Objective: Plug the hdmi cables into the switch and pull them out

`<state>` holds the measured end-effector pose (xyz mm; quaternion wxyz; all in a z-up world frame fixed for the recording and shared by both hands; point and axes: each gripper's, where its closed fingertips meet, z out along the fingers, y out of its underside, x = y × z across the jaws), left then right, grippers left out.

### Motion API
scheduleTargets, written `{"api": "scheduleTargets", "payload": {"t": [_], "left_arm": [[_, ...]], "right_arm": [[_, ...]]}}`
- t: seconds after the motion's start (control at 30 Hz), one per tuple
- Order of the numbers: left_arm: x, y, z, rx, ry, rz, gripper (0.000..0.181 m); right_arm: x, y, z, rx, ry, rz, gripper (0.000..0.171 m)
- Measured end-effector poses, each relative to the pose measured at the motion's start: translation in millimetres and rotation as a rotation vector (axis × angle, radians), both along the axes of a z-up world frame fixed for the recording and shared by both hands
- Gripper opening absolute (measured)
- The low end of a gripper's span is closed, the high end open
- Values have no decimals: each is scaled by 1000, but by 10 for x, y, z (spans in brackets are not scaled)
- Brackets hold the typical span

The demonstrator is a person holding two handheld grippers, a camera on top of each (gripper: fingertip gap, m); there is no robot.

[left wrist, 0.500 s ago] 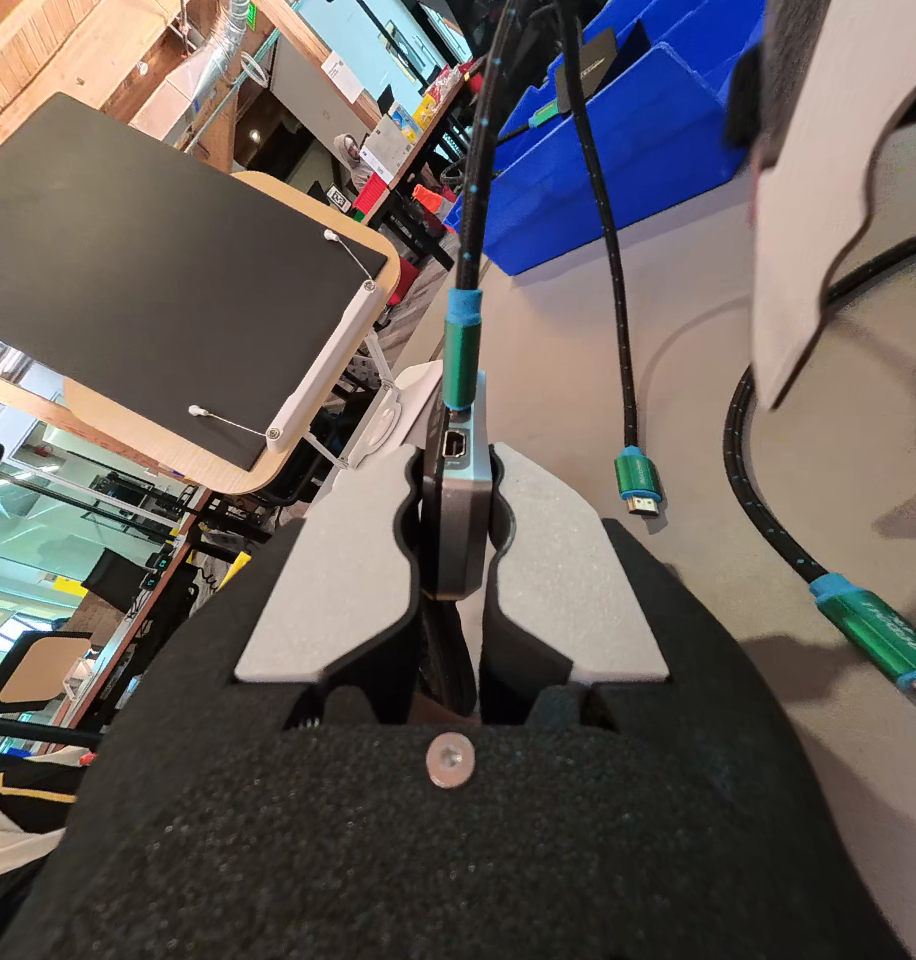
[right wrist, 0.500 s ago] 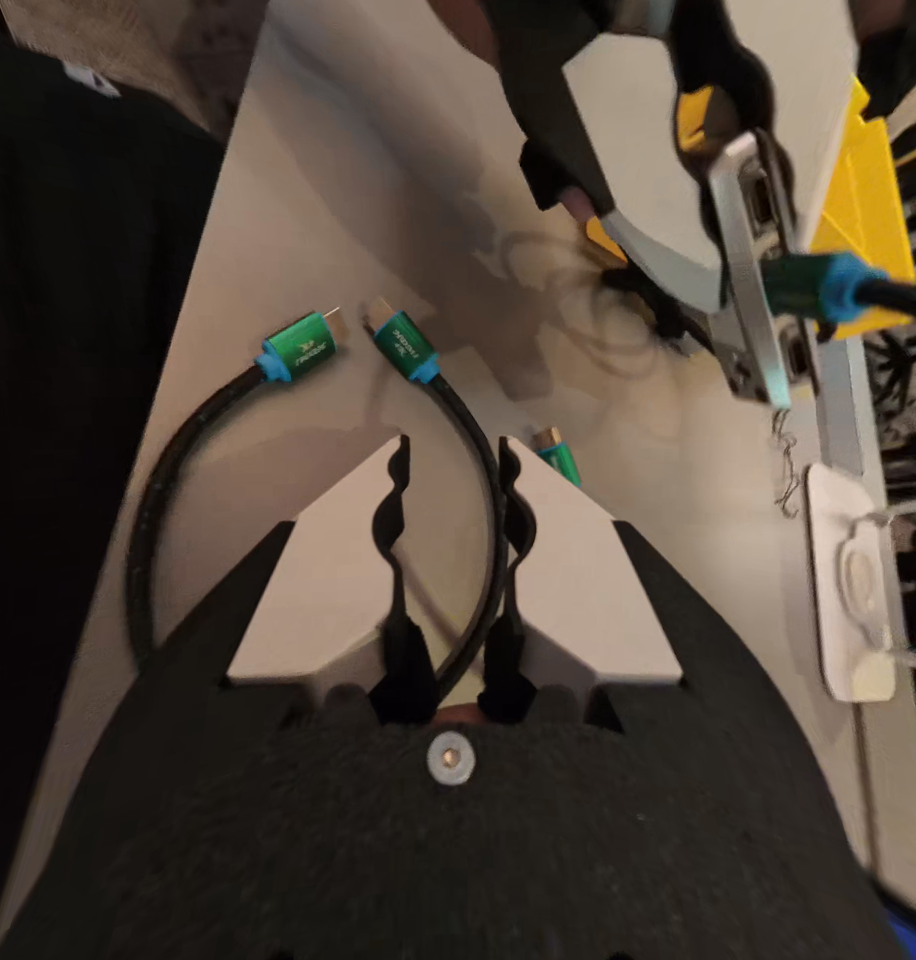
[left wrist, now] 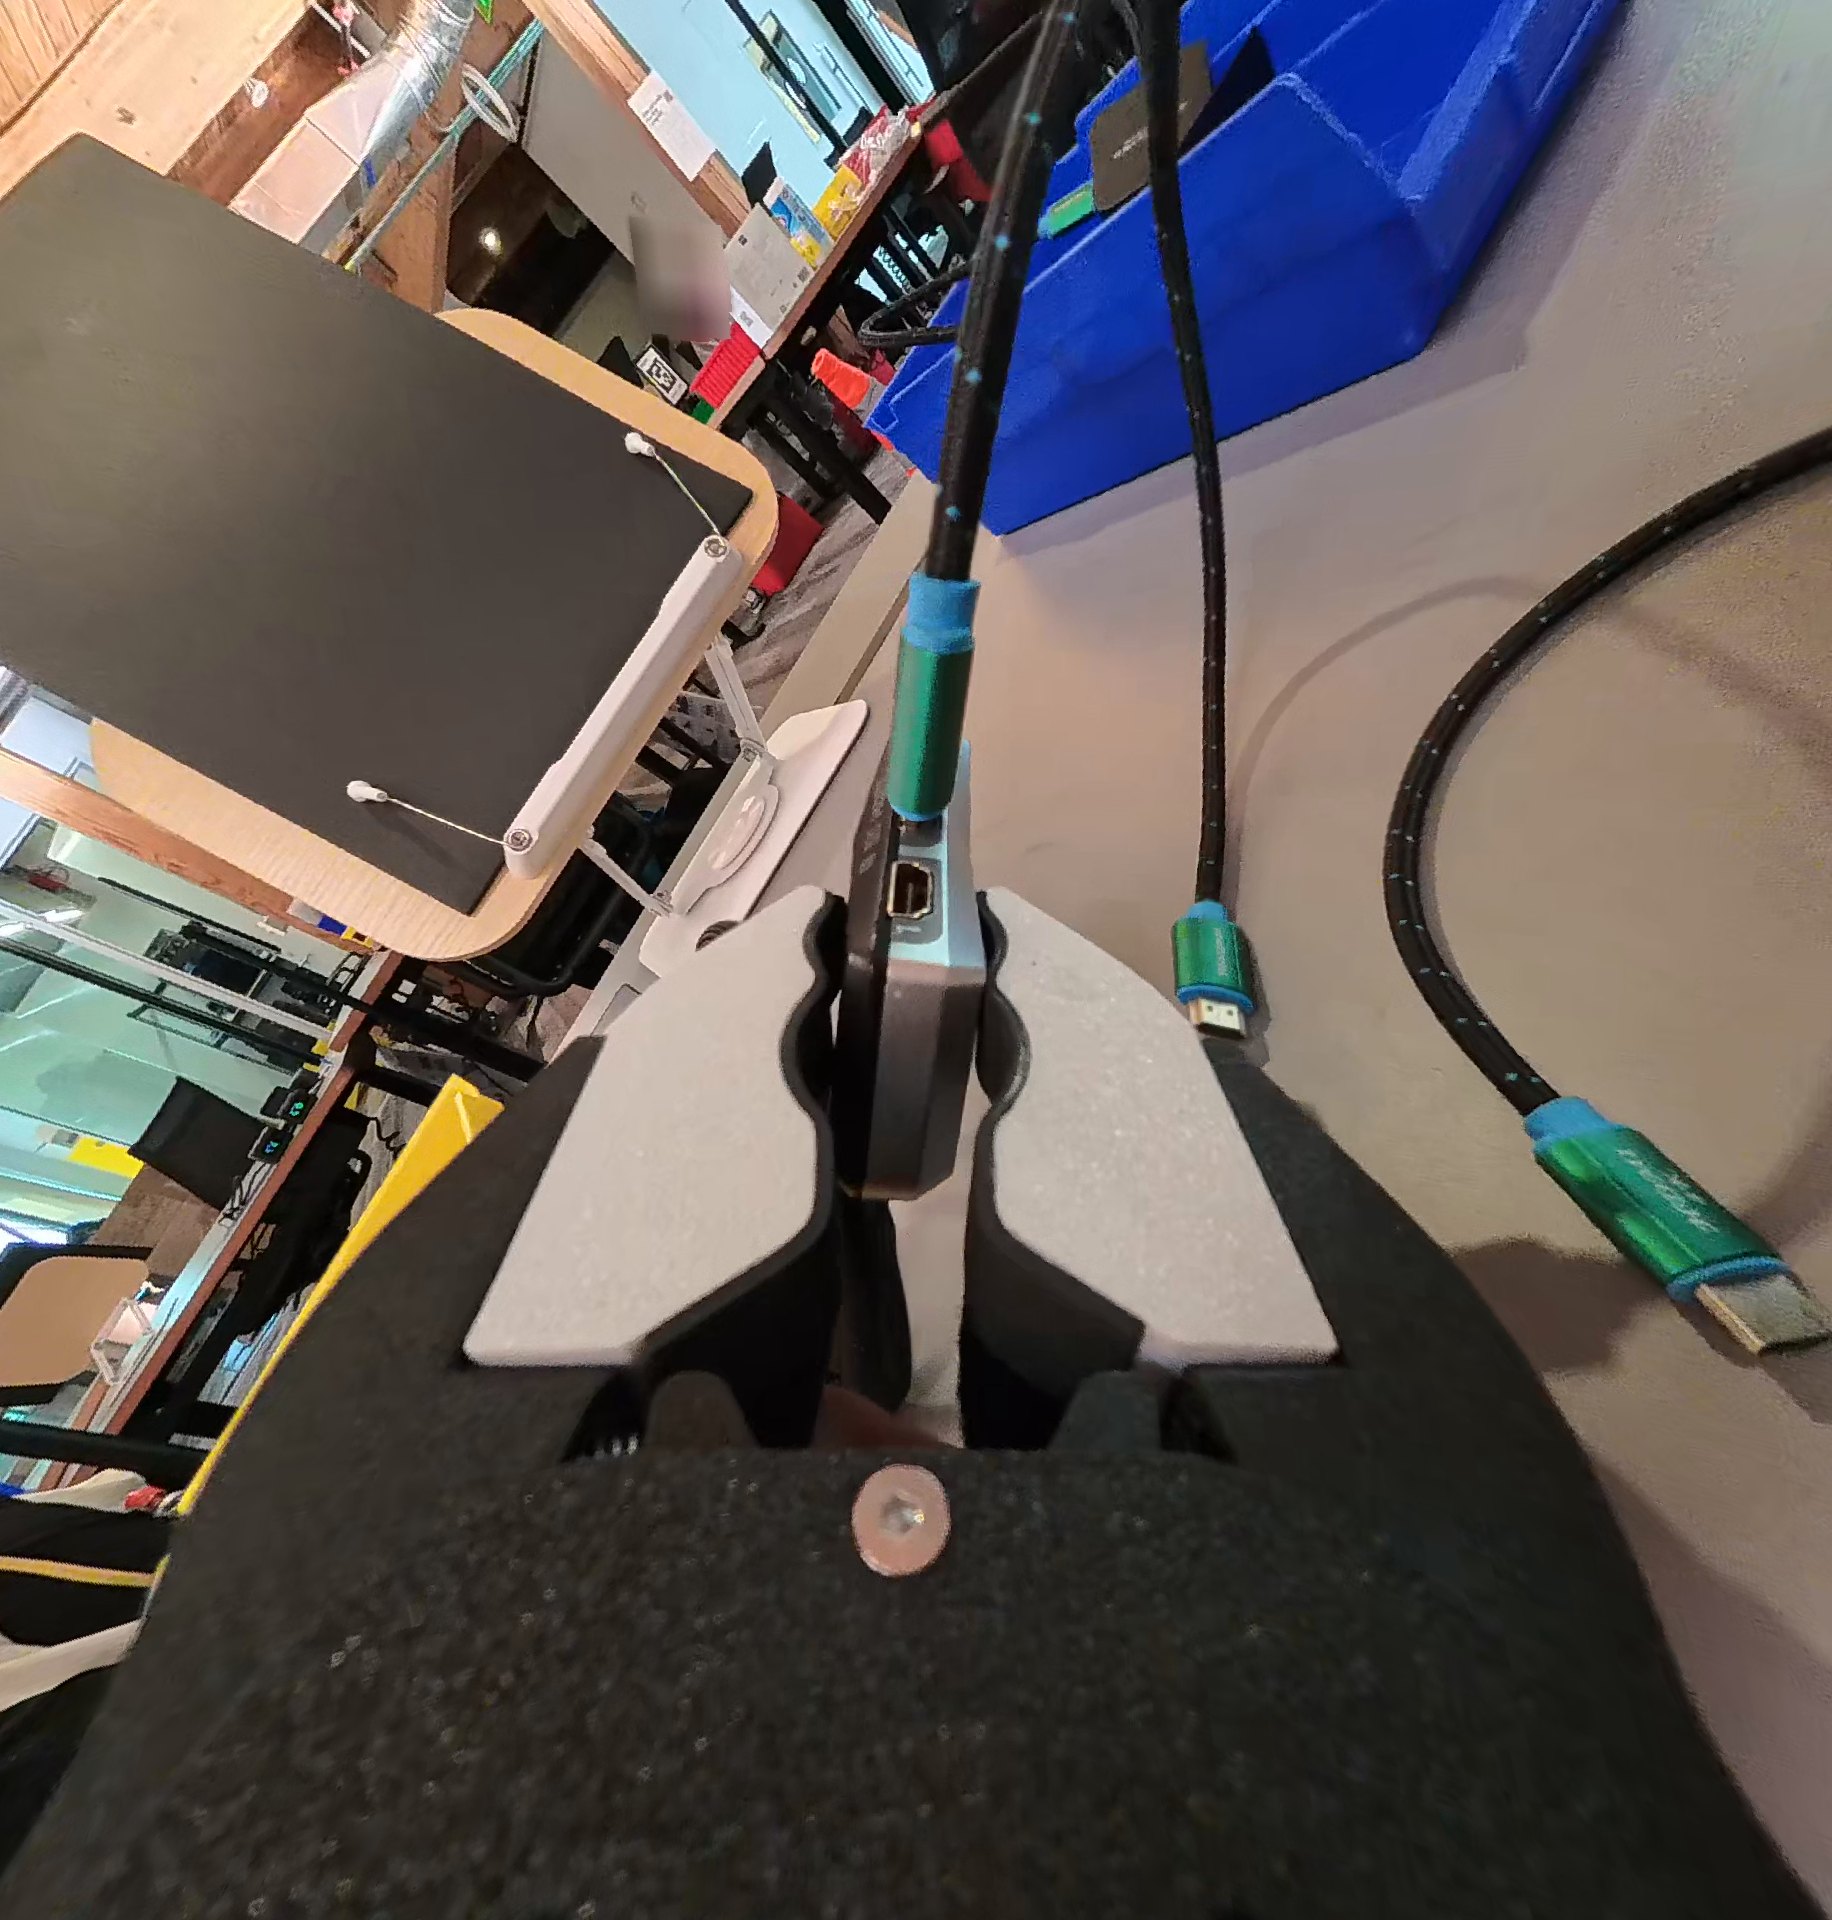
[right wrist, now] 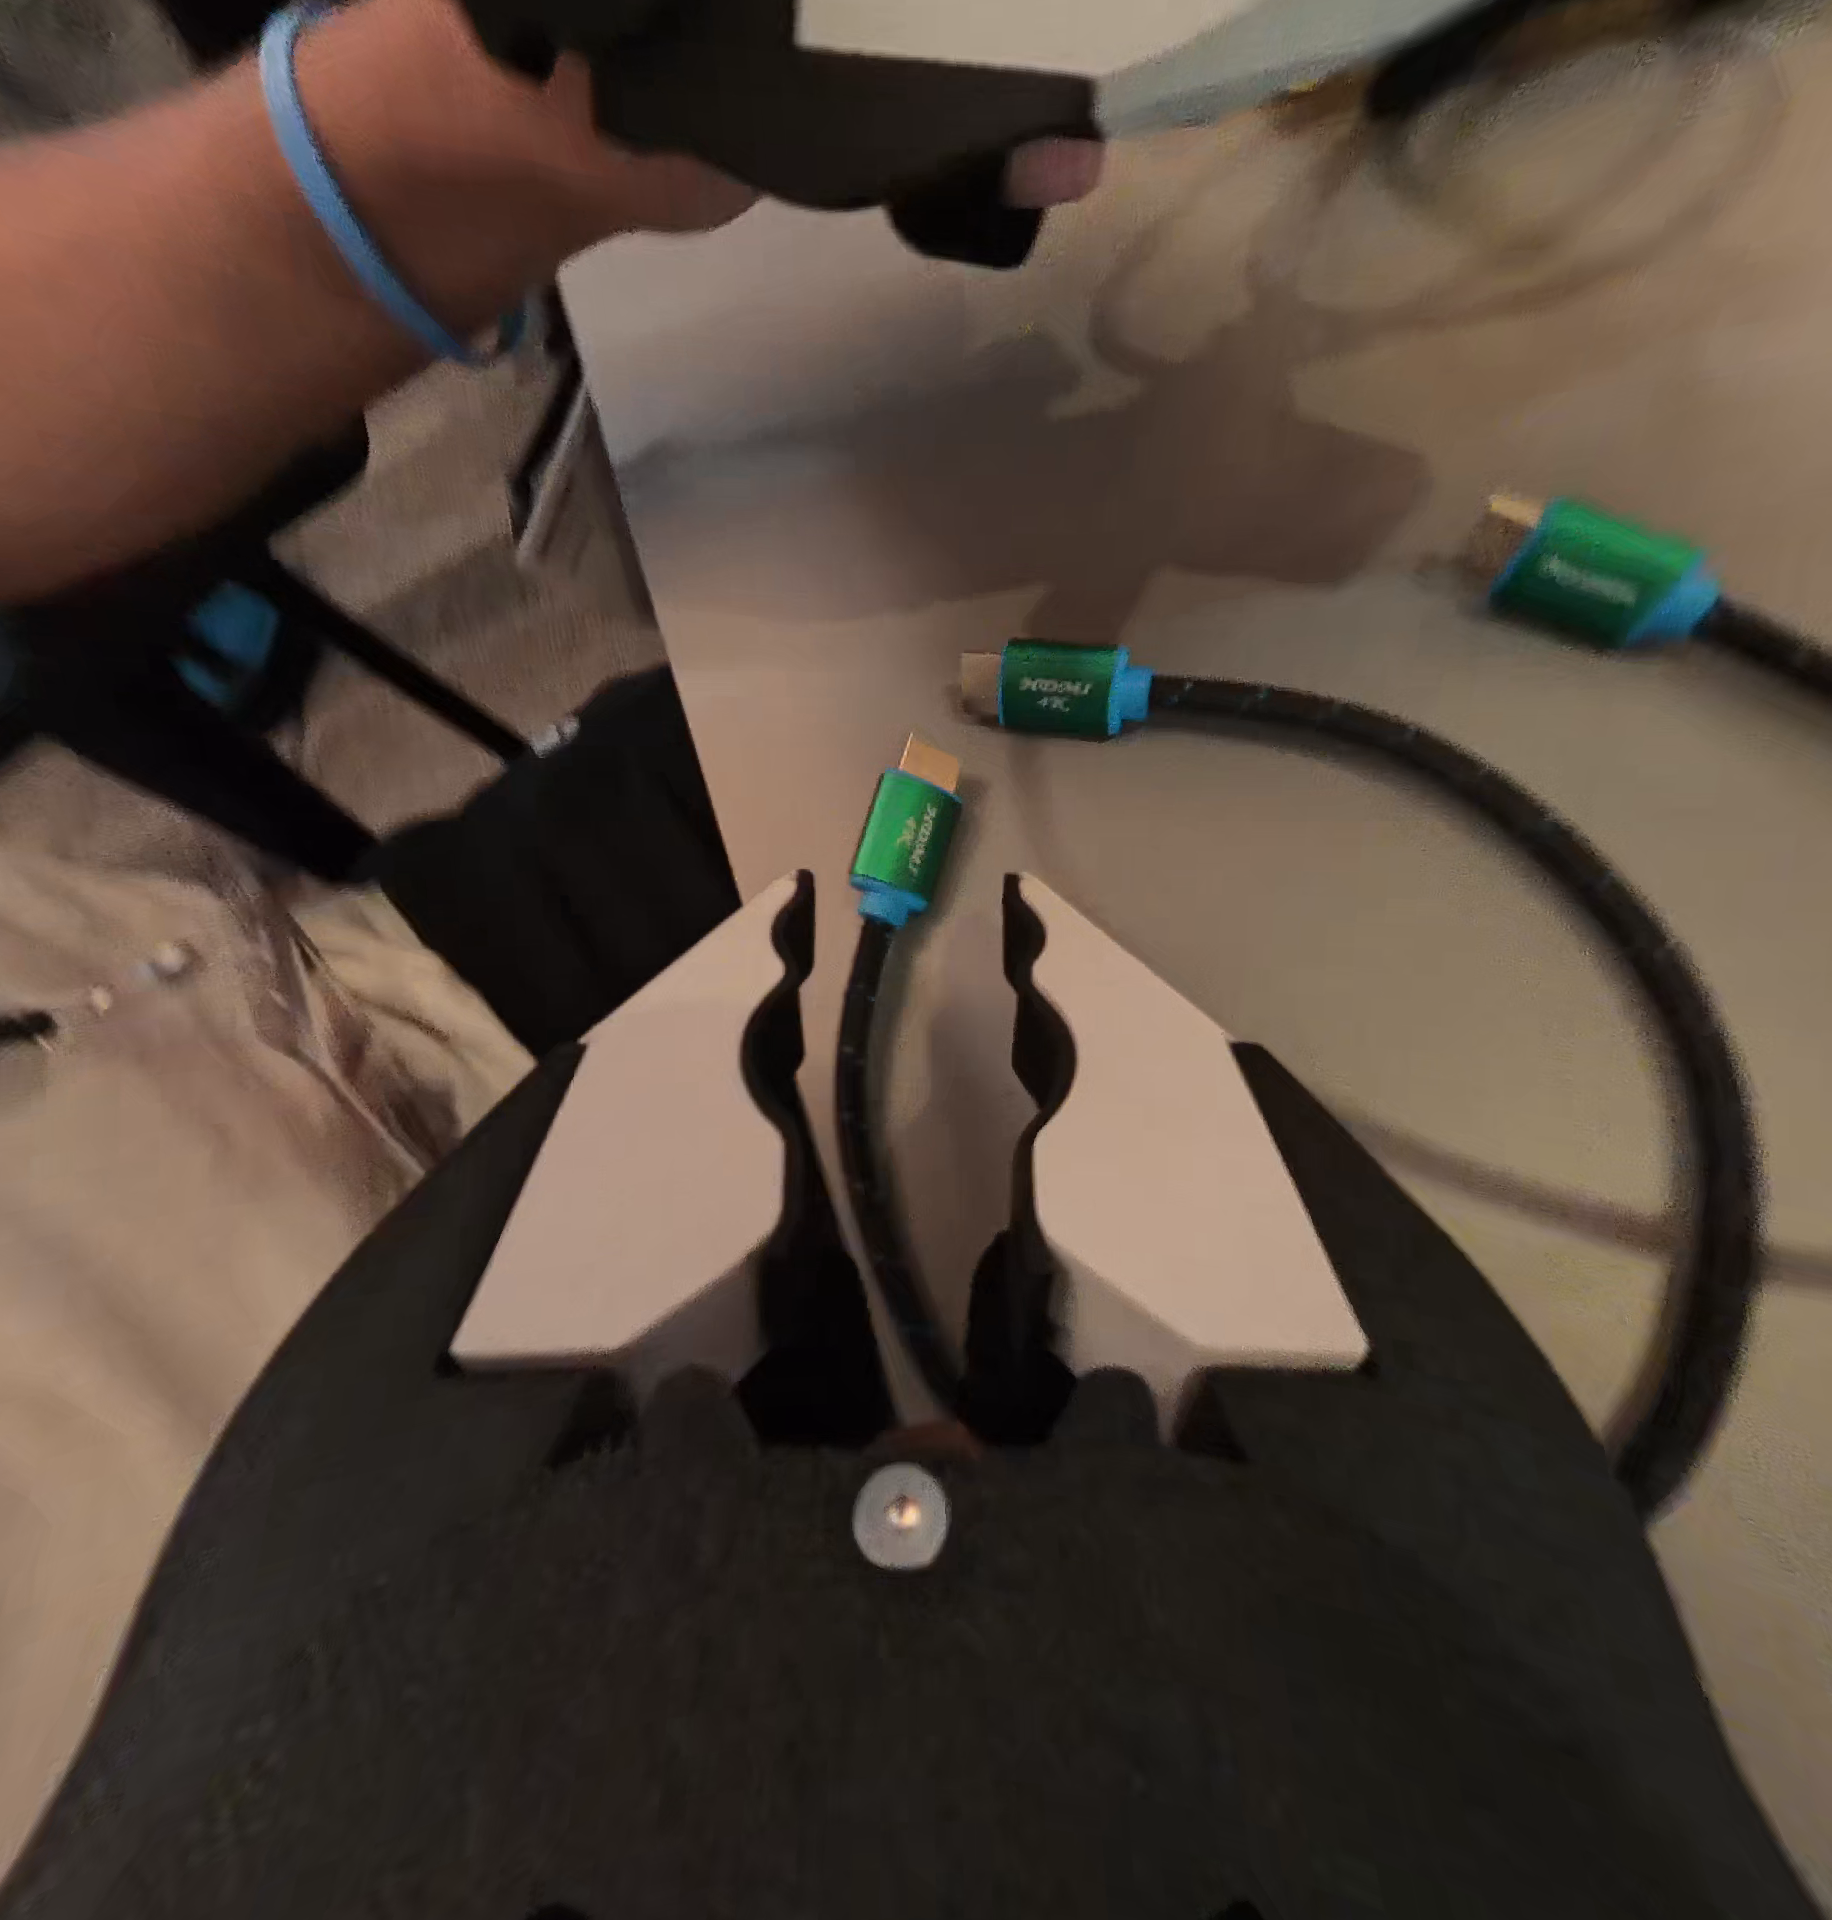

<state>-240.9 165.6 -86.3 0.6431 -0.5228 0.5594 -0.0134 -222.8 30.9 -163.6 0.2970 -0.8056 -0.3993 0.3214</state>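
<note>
My left tool point(left wrist: 907, 935) clamped on the slim grey metal HDMI switch point(left wrist: 917, 1049) at frame centre, one green-shelled braided cable plug point(left wrist: 927, 727) seated in its top, my right tool point(right wrist: 907, 894) spread wide over a loose green plug point(right wrist: 907, 842) on the beige tabletop point(right wrist: 1307, 987).

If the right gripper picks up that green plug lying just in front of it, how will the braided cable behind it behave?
The green HDMI plug looks rigid and flat-sided, so it probably won't roll. Its black braided cable holds a wide arc on the table, suggesting it is springy rather than limp and may tug the plug sideways. The open right hand-held gripper should likely pinch the metal shell.
</note>
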Motion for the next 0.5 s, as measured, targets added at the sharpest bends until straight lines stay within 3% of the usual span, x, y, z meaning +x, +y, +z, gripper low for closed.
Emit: {"api": "scheduleTargets", "payload": {"t": [0.23,0.4,0.5], "left_arm": [[34,20,5,-9,6,1,22],[106,25,8,-24,3,-9,22],[140,8,0,-25,8,-19,22]], "right_arm": [[-60,-41,-137,-13,108,-356,30],[-120,-32,-193,12,42,-500,29],[-234,-125,-134,12,20,-500,32]]}}
